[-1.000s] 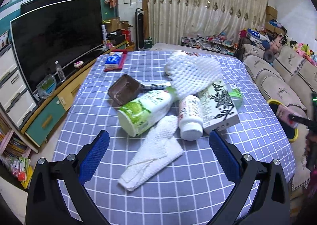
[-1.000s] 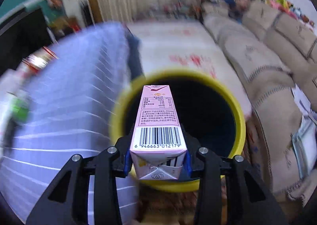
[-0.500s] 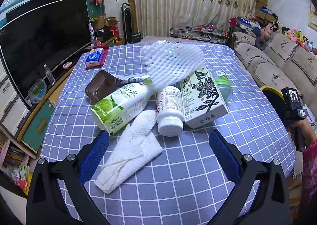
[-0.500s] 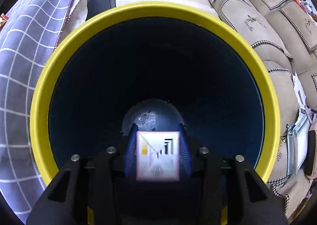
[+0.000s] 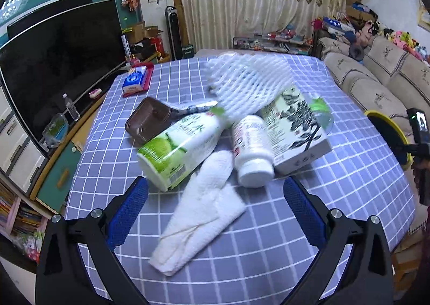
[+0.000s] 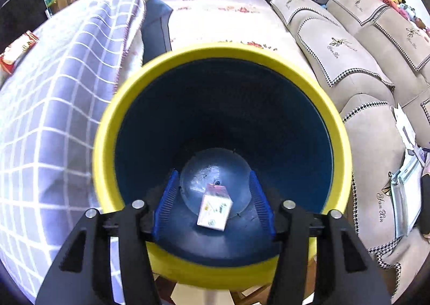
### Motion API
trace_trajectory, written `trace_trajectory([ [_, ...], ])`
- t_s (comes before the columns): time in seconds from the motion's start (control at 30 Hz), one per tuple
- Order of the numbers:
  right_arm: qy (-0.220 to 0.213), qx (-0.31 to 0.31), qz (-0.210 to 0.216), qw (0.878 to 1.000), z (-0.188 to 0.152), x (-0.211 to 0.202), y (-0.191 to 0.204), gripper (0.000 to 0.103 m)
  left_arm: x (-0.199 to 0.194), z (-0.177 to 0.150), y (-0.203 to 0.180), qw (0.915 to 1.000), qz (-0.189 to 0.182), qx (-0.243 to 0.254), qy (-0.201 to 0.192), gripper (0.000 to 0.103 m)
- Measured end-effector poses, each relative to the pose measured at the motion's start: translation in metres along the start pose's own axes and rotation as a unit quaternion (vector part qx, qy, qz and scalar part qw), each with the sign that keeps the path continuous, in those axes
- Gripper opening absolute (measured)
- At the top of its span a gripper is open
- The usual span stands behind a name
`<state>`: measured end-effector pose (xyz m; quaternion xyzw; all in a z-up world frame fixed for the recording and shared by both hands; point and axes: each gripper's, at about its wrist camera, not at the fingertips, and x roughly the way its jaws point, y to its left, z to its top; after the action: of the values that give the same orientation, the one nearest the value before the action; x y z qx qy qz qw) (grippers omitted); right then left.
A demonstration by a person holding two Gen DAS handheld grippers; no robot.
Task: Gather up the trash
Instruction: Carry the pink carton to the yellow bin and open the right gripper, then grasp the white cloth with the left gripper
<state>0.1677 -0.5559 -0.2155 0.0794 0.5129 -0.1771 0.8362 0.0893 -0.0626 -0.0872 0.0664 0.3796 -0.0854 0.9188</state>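
Down in the yellow-rimmed blue bin [image 6: 107,127], one small pink-and-white carton [image 6: 214,207] has been dropped from the right gripper [image 6: 213,207], whose fingers have just been opening and now stand apart, while the green-labelled plastic bottle [image 5: 182,146], white pill bottle [image 5: 252,151], printed cardboard box [image 5: 295,130], white foam netting [image 5: 247,84] and brown plastic tray [image 5: 147,122] are left on the checked desk [image 5: 268,251] before the left gripper [image 5: 215,208], whose fingers are spread wide and empty.

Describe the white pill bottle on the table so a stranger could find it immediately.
On the checked blue tablecloth, find the trash pile in the middle. The white pill bottle lies on its side between the green-labelled drink bottle and the leaf-printed box: plain white cap toward the camera, red lettering.

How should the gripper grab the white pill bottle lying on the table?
Probably across the white pill bottle's round body, coming from above. It lies on its side, cap toward the open left gripper, with the box and green bottle crowding its sides.
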Motion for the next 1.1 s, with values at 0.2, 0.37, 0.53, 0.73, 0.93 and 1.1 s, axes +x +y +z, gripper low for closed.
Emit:
trace_trajectory([
  [0.2,-0.011,-0.004,0.014,1.000,-0.006,-0.010,0.006,0.055,0.016,-0.014,0.014,0.9995,-0.014,0.007,0.027,0.099],
  [0.37,-0.015,-0.006,0.024,1.000,-0.005,-0.011,0.011,0.055,0.038,-0.017,0.013,0.9983,-0.028,0.008,0.051,0.087],
  [0.53,-0.021,-0.011,0.029,0.999,-0.008,-0.017,0.015,0.057,0.055,-0.021,0.019,0.9970,-0.017,0.005,0.075,0.077],
  [0.73,-0.024,-0.012,0.042,0.999,-0.015,-0.021,0.022,0.057,0.060,-0.025,0.023,0.9955,-0.047,0.002,0.082,0.044],
  [0.93,-0.032,-0.006,0.055,0.998,-0.024,-0.029,0.021,0.057,0.039,-0.025,0.022,0.9944,-0.073,0.013,0.076,0.012],
  [1.1,-0.050,0.005,0.054,0.997,-0.029,-0.044,0.012,0.061,-0.009,-0.020,0.015,0.9960,-0.061,0.045,0.047,0.012],
])
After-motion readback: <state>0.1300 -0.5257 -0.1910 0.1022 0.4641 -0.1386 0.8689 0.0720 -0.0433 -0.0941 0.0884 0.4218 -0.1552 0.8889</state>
